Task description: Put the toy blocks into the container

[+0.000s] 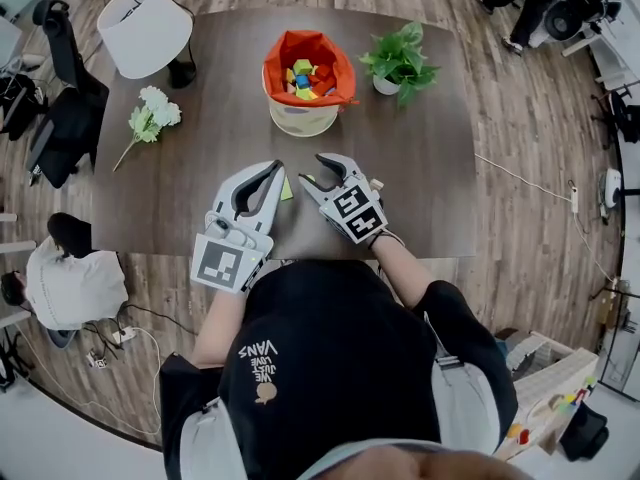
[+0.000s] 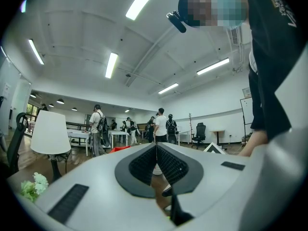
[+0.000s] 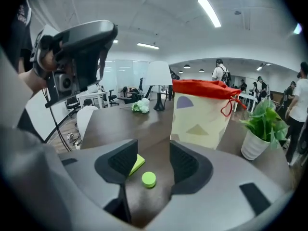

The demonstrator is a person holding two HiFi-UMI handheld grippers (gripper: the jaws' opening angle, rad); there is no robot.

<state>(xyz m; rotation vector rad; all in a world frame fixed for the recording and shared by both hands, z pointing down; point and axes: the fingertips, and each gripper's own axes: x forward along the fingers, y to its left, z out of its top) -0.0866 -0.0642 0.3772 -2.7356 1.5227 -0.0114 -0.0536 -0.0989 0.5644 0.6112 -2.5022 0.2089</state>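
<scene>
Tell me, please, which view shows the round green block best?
The right gripper view: the round green block lies plainly on the table between the right gripper's open jaws. The head view and left gripper view don't show it.

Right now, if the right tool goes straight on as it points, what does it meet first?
The right tool would probably meet the green round block, on the table between its open jaws; the container stands beyond.

At the lower centre of the head view, the person wears a black top (image 1: 340, 358) with white lettering and pale grey panels at both shoulders. The left gripper (image 1: 273, 168) and right gripper (image 1: 312, 171) are pale grey moulded shells with dark ribbed fingers (image 3: 185, 162). Each carries a cube (image 1: 357, 213) of black-and-white square markers.
</scene>
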